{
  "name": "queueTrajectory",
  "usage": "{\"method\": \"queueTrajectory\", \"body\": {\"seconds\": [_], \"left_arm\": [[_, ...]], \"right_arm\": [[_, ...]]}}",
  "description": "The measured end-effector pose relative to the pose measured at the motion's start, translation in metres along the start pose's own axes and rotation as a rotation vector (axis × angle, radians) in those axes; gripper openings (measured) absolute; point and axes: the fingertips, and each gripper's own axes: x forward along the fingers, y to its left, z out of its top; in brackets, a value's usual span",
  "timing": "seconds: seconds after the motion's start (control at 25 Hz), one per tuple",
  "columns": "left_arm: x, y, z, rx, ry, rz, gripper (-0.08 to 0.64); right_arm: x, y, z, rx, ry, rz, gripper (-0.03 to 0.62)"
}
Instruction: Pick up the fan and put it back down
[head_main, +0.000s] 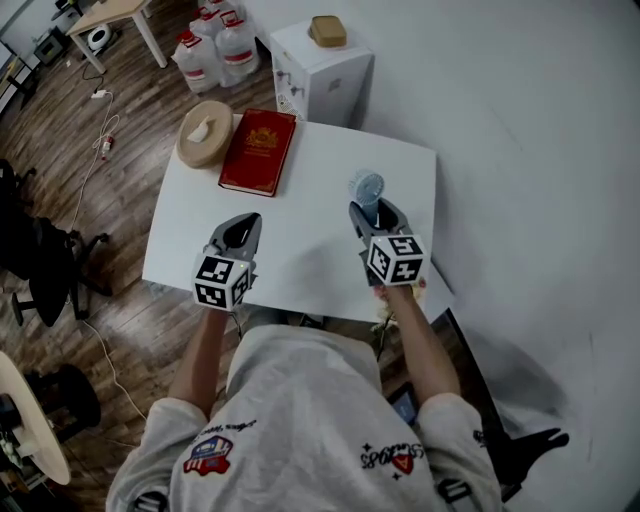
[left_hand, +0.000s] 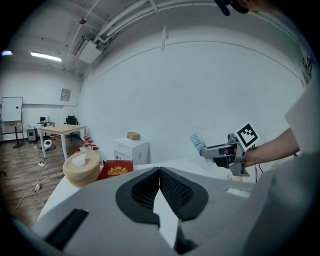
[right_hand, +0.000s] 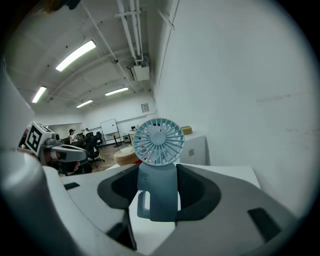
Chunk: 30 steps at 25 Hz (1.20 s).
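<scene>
Even indoor light from ceiling tubes (right_hand: 75, 55), soft shadows (faint ones), fisheye-bent gripper views, dark vignetted corners

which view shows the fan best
Right gripper view: the fan faces the camera, grille and handle clear, clamped in the right tool. The head view shows its head from above; the left gripper view shows it small, side-on.

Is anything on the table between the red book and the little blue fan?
No. The head view shows only bare white table between the red book and the fan.
</scene>
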Motion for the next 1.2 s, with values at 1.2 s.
{"method": "queueTrajectory", "body": {"seconds": [1.2], "left_arm": [[-0.022, -0.036, 0.045, 0.037, -0.120, 0.005, 0.005]], "right_arm": [[-0.106, 0.029, 0.097, -0.106, -0.233, -0.047, 0.216]]}}
